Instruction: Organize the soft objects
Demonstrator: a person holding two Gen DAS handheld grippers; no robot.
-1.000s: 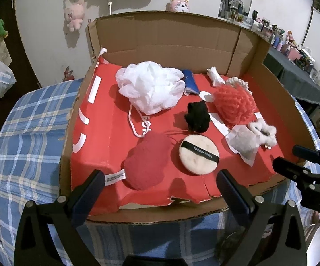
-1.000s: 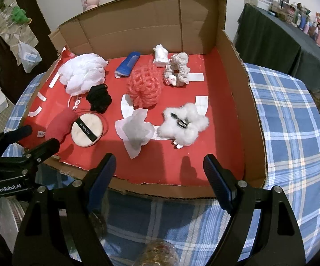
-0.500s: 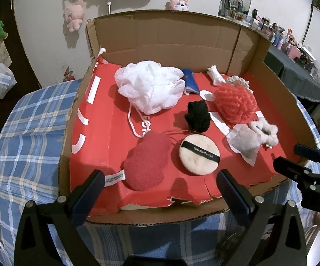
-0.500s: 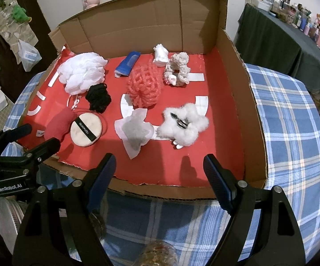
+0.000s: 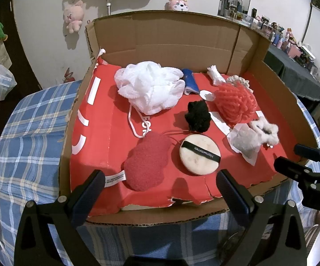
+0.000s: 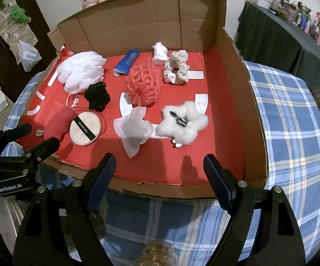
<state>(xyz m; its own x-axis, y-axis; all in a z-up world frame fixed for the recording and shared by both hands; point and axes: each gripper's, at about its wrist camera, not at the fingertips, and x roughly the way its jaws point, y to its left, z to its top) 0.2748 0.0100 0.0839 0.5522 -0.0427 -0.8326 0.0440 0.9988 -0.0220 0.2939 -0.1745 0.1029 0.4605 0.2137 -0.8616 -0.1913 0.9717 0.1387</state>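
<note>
1. Soft things lay spread on the red floor of a cardboard box that sat on a worktop with a blue check cloth.
2. At about 10 o'clock in the right view sat a white mesh puff. It looked light and squashy, and its cord loop looked easy to pinch.
3. In the middle sat a pink net ball, springy and full of holes.
4. Near 6 o'clock lay a fluffy white clip and a thin paper pouch that might tear.
5. At 8 o'clock lay a flat round pad beside a red sponge.
6. The left tongs and the right tongs were wide open and held nothing.
</note>
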